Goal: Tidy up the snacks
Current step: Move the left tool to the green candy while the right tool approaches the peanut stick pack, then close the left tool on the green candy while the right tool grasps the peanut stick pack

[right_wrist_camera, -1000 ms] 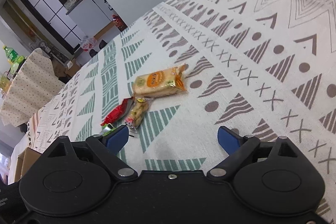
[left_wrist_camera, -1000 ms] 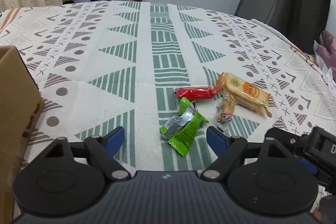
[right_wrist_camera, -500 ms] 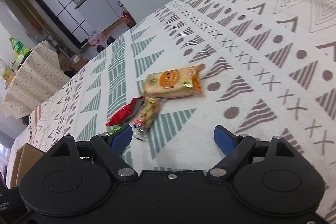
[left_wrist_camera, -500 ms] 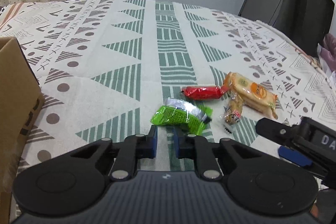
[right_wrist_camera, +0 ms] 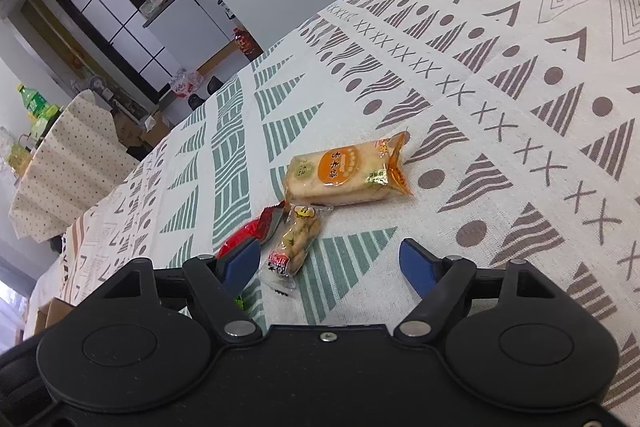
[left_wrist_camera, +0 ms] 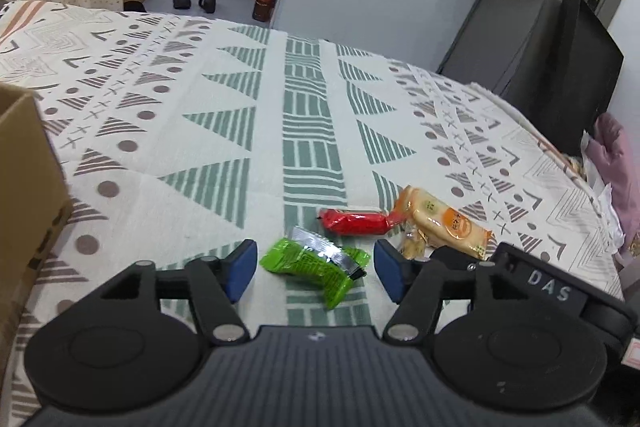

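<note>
- Table w/ patterned cloth [left_wrist_camera: 160, 147]: all the snacks are laid on it in one loose cluster at the near-centre; nothing has been sorted away yet, judged from how they lie.
- Cardboard box [left_wrist_camera: 24, 187]: seen at the left edge of the left wrist view, well apart from the cluster; likely the drop-off spot, though its inside is hidden.
- Orange cracker pack [right_wrist_camera: 344, 173]: biggest snack, lying flat at the far side of the cluster, untouched.
- Green packet [left_wrist_camera: 316, 267]: crumpled, silver inner foil showing, lying on the cloth between the spread fingers of the left gripper [left_wrist_camera: 312, 269]; no contact by either pad can be made out.
- Red wrapped snack [left_wrist_camera: 354, 221]: placed just beyond the green packet, its twisted end near the cracker pack.
- Small clear-wrapped snack [right_wrist_camera: 296, 239]: lying close below the cracker pack, near the inner pad of the right gripper [right_wrist_camera: 330, 263], whose fingers are held wide apart w/ nothing in them.
- Step in hand (judged): pick-up of the green packet by the left gripper; approach looks about done.
- Next move (judged): fingers to be lowered to the cloth and closed across the packet's narrow width; soft foil may slip or fold, so a firm centred pinch is called for, then a carry toward the box.
</note>
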`<state>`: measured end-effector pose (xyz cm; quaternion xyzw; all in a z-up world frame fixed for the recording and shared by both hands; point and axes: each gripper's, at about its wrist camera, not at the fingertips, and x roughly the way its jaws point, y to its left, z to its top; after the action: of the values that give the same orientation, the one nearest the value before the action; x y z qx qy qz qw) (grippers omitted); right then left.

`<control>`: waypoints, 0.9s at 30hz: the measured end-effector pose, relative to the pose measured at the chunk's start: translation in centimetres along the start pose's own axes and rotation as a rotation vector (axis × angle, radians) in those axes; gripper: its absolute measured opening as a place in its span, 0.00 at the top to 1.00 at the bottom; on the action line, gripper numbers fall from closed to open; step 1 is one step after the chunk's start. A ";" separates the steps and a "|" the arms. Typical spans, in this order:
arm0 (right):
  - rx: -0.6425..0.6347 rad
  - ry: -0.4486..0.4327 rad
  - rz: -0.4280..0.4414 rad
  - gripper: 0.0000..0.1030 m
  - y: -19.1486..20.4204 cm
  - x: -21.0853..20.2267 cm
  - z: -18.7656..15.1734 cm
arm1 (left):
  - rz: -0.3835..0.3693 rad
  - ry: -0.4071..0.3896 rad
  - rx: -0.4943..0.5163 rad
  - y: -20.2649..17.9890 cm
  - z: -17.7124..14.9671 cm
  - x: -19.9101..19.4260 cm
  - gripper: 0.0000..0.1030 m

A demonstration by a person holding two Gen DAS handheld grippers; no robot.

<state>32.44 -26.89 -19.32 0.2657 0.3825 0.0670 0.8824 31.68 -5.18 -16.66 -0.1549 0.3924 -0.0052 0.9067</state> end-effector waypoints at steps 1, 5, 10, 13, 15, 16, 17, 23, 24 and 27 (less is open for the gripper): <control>0.006 -0.003 -0.002 0.28 -0.1 0.0 0.1 | 0.003 0.002 0.000 -0.1 0.0 0.4 0.38; 0.017 -0.005 0.010 0.28 -0.5 0.2 0.3 | 0.013 0.014 -0.001 -0.3 -0.1 2.0 0.38; -0.016 -0.007 0.017 0.28 -0.1 0.9 0.2 | 0.031 0.017 0.020 -0.4 -0.5 2.9 0.45; -0.038 -0.006 0.025 0.29 0.4 1.5 0.3 | 0.024 -0.004 0.040 -0.6 -0.6 2.5 0.57; -0.048 -0.007 0.033 0.33 0.7 1.9 0.2 | 0.028 -0.012 0.057 -0.8 -0.6 2.4 0.64; -0.052 -0.004 0.040 0.34 0.9 2.0 0.2 | 0.028 -0.015 0.060 -0.8 -0.5 2.4 0.67; -0.052 -0.002 0.048 0.36 1.0 2.2 0.3 | 0.027 -0.016 0.057 -0.7 -0.4 2.3 0.69; -0.098 0.002 0.040 0.42 1.8 2.8 0.0 | 0.026 -0.020 0.047 0.0 -0.6 1.8 0.76; -0.108 0.005 0.039 0.44 2.0 2.8 -0.1 | 0.032 -0.020 0.059 0.0 -0.6 1.7 0.76; -0.144 0.016 0.022 0.57 2.4 2.9 -0.4 | 0.043 -0.013 0.111 -0.2 -0.8 1.8 0.73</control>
<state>34.43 -23.75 -20.12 0.2051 0.3806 0.1062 0.8954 32.35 -5.85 -18.38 -0.0957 0.3890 -0.0065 0.9162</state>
